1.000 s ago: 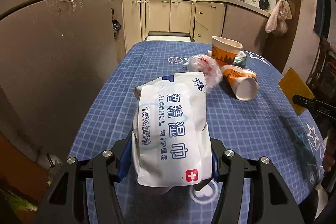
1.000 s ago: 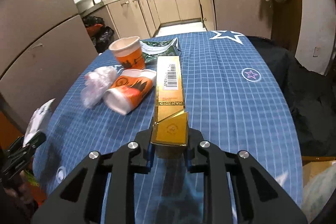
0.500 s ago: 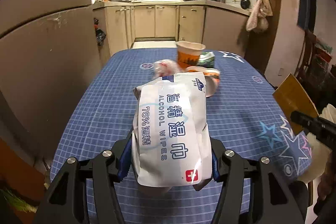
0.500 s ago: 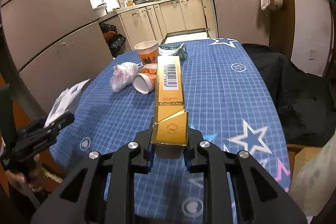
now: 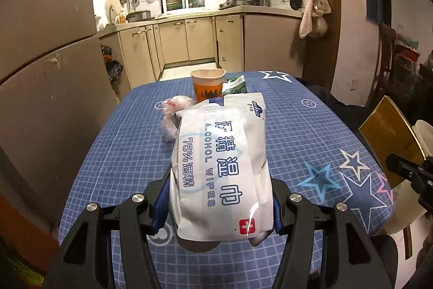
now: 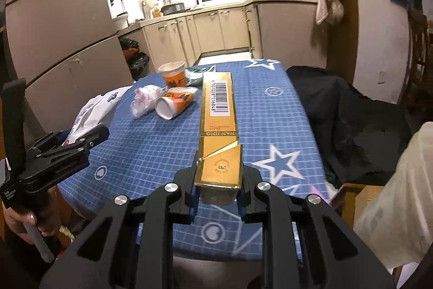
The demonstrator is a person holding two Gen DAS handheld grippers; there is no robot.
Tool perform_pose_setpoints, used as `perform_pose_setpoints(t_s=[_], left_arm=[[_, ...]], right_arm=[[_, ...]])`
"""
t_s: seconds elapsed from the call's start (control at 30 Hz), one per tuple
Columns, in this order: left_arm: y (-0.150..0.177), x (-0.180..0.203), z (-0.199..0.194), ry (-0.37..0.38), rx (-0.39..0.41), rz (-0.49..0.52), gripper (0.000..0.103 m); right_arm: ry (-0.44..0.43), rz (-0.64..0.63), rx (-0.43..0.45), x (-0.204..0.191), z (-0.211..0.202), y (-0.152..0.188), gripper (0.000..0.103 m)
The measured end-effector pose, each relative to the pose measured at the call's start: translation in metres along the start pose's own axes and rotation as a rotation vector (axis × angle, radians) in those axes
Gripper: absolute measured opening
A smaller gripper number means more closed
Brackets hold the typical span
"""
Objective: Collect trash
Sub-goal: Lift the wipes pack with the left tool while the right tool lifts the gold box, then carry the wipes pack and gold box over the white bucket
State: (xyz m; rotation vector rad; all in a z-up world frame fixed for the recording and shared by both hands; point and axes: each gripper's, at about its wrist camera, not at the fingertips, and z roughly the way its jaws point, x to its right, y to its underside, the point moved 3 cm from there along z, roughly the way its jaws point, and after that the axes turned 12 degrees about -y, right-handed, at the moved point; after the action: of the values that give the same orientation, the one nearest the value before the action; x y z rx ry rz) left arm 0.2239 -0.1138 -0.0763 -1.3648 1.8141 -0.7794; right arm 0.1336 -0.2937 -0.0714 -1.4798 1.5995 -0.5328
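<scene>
My left gripper (image 5: 220, 205) is shut on a white alcohol wipes pack (image 5: 222, 164), held above the near end of the blue checked table (image 5: 130, 142). My right gripper (image 6: 217, 178) is shut on a long gold carton (image 6: 219, 126), held above the table's near edge. On the table's far part stand an upright orange paper cup (image 6: 173, 75), a second orange cup lying on its side (image 6: 176, 106), a crumpled clear plastic wrap (image 6: 143, 100) and a green packet (image 6: 197, 72). The left gripper with the pack also shows in the right wrist view (image 6: 81, 137).
A pale plastic bag (image 6: 400, 197) hangs at the right, by a cardboard box (image 6: 362, 197) on the floor. Black cloth (image 6: 349, 115) covers a seat right of the table. Brown cabinets (image 5: 48, 88) run along the left. Kitchen counters lie beyond.
Both grippers have pulled back from the table with their loads still held. The cups and the wrap now lie farther off, and the table's near edge has come into view.
</scene>
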Motion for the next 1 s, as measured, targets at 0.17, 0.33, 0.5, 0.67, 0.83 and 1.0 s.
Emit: perform_pose_setpoints(t_s=[0.17,0.33,0.5,0.67,0.83,1.0], left_arm=[[-0.008,0.019,-0.005,0.011,0.020,0.023,0.060],[-0.014,0.039,-0.013,0.036,0.045,0.049,0.060],[-0.020,0.057,-0.018,0.063,0.063,0.071,0.060],[-0.027,0.075,-0.025,0.088,0.090,0.095,0.060],[-0.032,0.090,-0.031,0.107,0.107,0.115,0.060],[-0.037,0.105,-0.039,0.128,0.127,0.139,0.060]], right_arm=[[0.014,0.033,0.020,0.013,-0.013,0.002,0.020],[0.033,0.060,0.043,0.022,-0.026,0.003,0.020],[0.062,0.068,0.076,0.027,-0.043,-0.001,0.020],[0.091,0.080,0.107,0.036,-0.060,-0.003,0.020],[0.115,0.090,0.126,0.045,-0.072,-0.005,0.020],[0.138,0.108,0.148,0.053,-0.084,-0.002,0.020]])
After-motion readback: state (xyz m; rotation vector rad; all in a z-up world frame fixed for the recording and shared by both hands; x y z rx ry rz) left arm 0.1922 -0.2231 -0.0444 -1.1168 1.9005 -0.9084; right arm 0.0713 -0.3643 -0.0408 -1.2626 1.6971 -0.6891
